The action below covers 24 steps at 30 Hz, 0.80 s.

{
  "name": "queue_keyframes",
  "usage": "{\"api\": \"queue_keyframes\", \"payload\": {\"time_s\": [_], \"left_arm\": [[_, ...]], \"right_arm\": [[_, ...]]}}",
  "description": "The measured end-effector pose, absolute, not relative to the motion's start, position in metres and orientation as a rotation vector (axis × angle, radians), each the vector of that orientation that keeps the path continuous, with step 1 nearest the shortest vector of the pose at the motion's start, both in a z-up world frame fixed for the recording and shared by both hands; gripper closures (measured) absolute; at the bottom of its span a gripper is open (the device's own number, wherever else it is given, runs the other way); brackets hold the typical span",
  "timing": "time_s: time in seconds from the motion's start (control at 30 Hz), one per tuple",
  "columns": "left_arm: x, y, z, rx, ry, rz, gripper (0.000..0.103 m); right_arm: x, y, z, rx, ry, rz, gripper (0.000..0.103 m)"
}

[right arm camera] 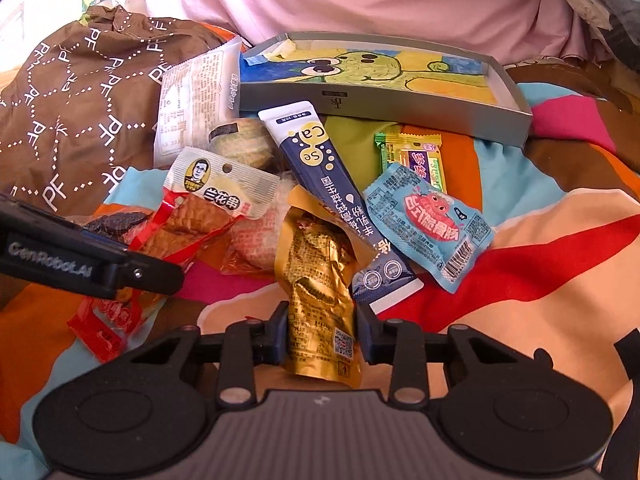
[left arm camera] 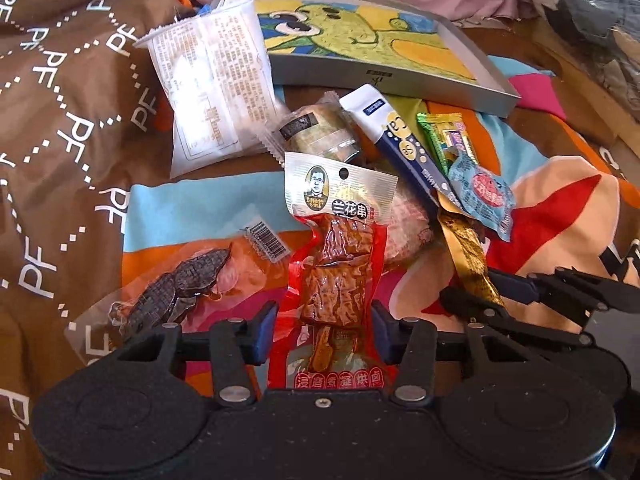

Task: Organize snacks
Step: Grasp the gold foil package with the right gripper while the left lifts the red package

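Observation:
A red tofu-snack packet (left arm camera: pixel 332 280) with a silver top runs between the blue pads of my left gripper (left arm camera: pixel 325 332), which is shut on its lower half. The same packet (right arm camera: pixel 200 216) shows at the left of the right wrist view, under the left gripper (right arm camera: pixel 168 280). My right gripper (right arm camera: pixel 322 334) is shut on a crumpled gold packet (right arm camera: pixel 316 280). In the left wrist view the right gripper (left arm camera: pixel 488 304) sits at the right, holding the gold packet (left arm camera: pixel 464 248) by its end. A shallow grey box (right arm camera: pixel 360 100) with a cartoon drawing inside lies behind the pile.
Loose snacks lie on a colourful sheet: a white packet (left arm camera: pixel 216 92), a navy Ca stick (right arm camera: pixel 320 168), a light blue packet (right arm camera: pixel 428 224), a green-yellow candy (right arm camera: pixel 412 156), a clear pack of dark dried food (left arm camera: pixel 180 284). Brown PF-printed cloth (left arm camera: pixel 60 120) bunches at left.

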State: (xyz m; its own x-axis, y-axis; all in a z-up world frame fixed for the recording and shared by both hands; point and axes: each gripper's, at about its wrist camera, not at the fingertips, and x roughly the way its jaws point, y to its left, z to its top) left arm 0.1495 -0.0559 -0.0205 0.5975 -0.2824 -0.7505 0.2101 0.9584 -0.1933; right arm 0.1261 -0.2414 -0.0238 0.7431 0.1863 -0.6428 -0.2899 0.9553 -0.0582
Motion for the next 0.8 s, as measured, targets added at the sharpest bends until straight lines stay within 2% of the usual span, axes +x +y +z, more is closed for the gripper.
{"api": "queue_keyframes", "payload": {"time_s": [0.27,0.4,0.8], "left_arm": [[0.122,-0.050,-0.013,-0.053,0.803,-0.290,0.054],[0.114,-0.046,-0.009,-0.065,0.779,-0.286,0.054],[0.109,-0.043,0.000,-0.106,0.732,-0.279,0.054]], "right_arm": [[0.109,-0.235,-0.016,-0.225,0.585,0.263,0.070],[0.100,-0.227,-0.014,-0.291,0.551,0.272,0.080],[0.085,-0.220,-0.011,-0.400,0.459,0.255,0.085]]}}
